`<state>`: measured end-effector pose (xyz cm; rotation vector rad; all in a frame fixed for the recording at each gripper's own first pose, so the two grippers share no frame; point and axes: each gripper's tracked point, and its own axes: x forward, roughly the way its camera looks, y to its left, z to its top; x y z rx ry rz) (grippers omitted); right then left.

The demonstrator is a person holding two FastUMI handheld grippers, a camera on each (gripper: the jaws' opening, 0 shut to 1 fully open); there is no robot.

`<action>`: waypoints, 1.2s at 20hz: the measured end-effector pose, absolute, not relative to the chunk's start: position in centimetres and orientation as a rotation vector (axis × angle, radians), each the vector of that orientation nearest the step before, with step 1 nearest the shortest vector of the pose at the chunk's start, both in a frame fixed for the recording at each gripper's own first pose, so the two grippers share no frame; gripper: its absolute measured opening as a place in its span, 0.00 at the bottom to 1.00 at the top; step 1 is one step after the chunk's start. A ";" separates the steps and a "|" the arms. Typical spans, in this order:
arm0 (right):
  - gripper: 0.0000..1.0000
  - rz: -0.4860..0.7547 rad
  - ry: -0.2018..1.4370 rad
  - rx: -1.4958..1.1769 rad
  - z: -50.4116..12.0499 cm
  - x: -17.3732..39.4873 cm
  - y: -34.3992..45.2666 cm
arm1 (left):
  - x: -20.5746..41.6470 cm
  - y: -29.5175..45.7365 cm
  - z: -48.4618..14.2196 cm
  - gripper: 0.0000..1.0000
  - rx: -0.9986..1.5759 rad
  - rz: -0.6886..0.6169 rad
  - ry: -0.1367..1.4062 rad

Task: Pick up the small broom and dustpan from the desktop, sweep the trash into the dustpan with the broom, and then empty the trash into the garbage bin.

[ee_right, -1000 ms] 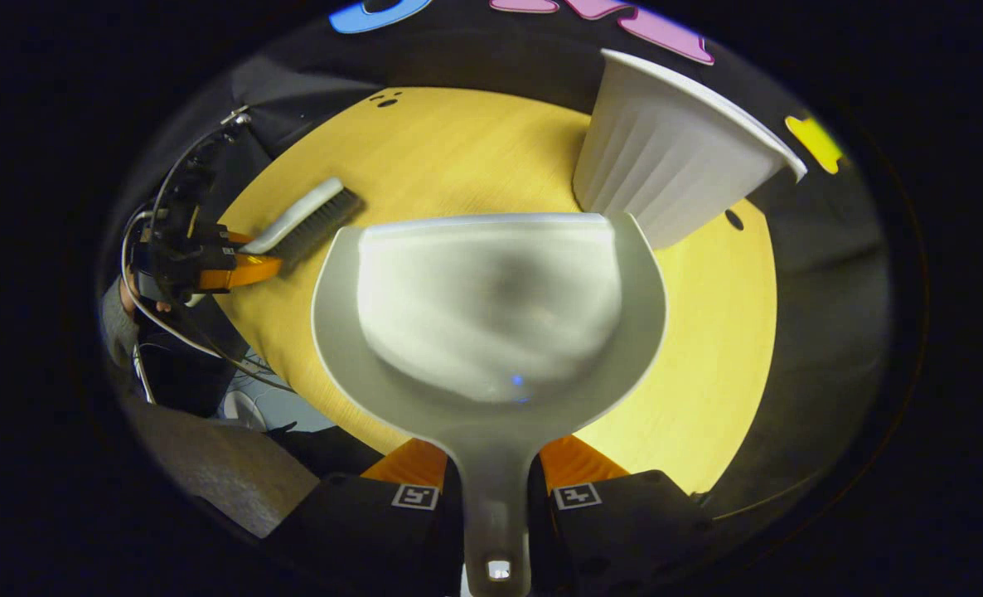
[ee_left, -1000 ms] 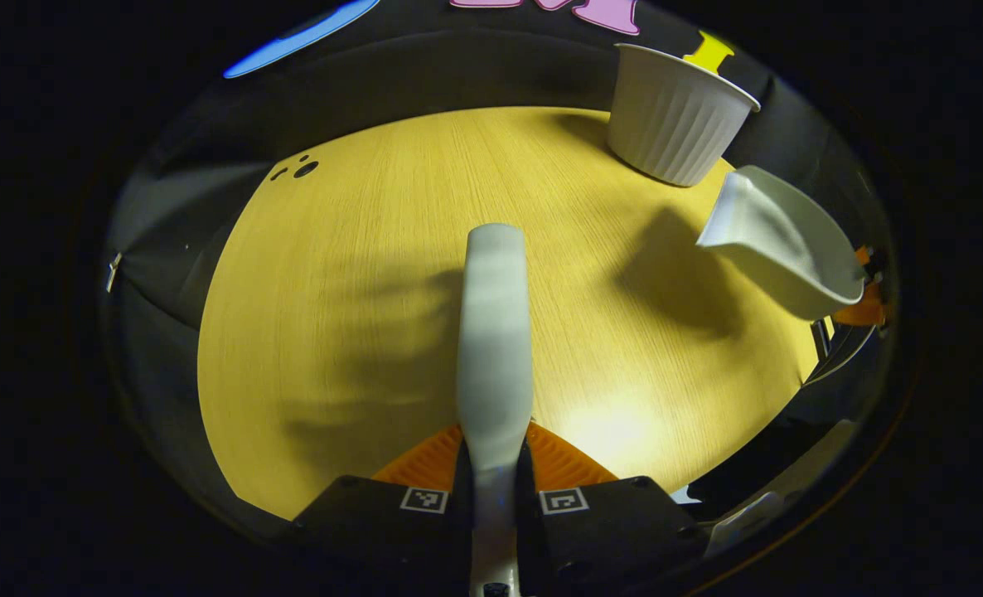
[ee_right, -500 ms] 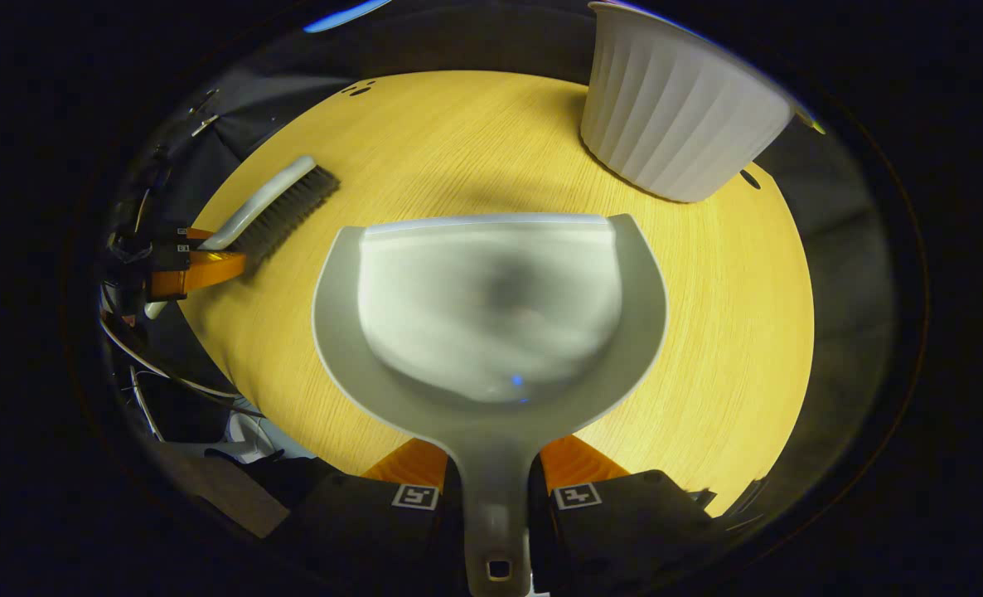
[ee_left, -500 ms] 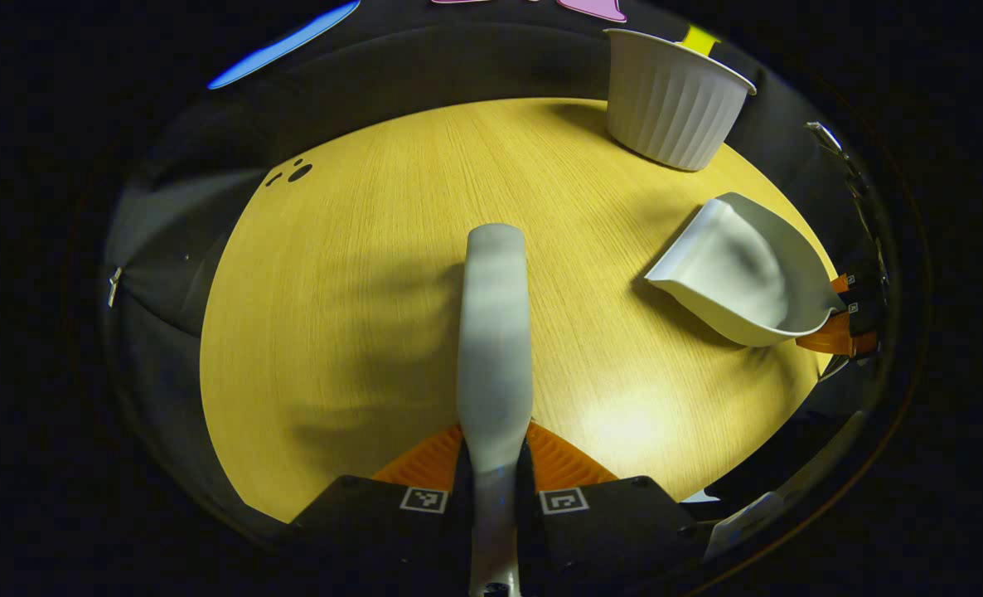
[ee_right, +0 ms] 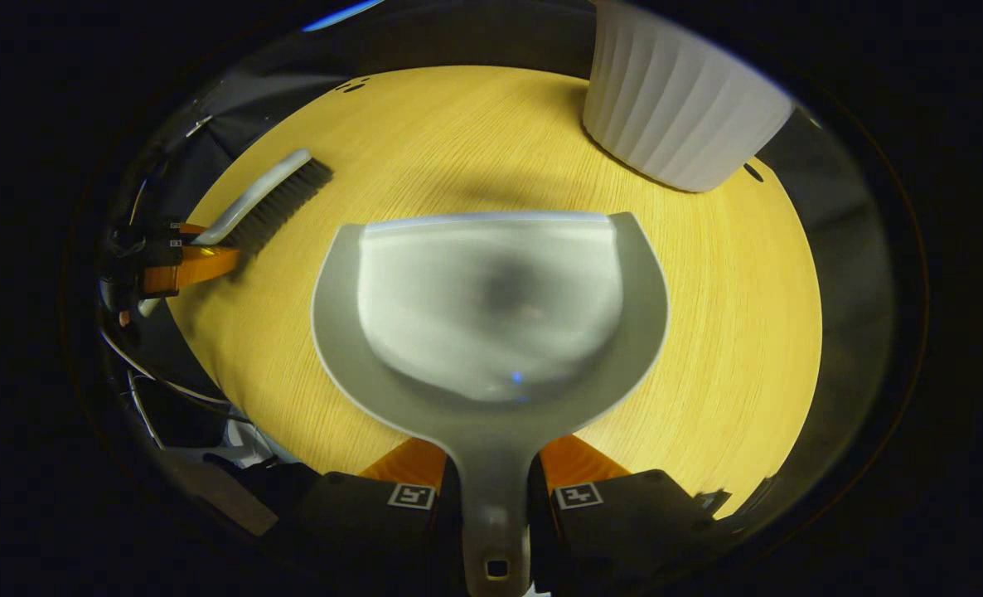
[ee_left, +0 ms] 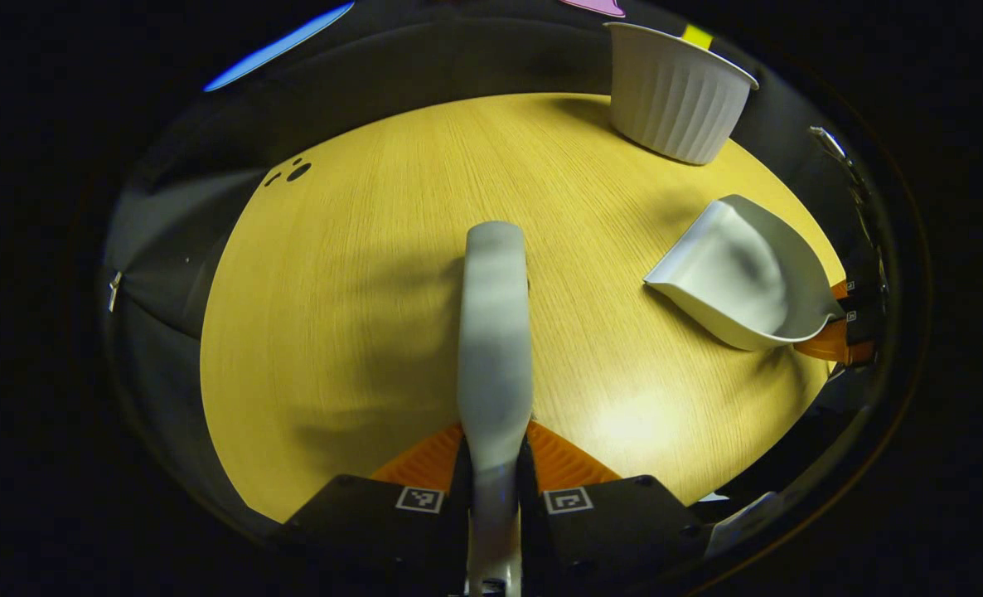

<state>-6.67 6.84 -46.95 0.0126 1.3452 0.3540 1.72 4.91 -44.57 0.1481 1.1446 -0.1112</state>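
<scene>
In the left gripper view, the dustpan (ee_left: 744, 282) has dropped from beside the white ribbed garbage bin (ee_left: 675, 89) to the wooden desktop (ee_left: 359, 290), near its right edge. The left gripper (ee_left: 491, 452) is clamped on the small broom (ee_left: 494, 332).

In the right gripper view, the right gripper (ee_right: 491, 485) pinches the dustpan handle; the pan looks empty, the bin farther off. Emptying seems finished, tools being set down.
</scene>
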 end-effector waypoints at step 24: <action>0.40 0.377 0.783 0.105 -24.5 -0.7 4.6 | 2.8 3.2 -24.9 0.43 0.073 -0.059 0.669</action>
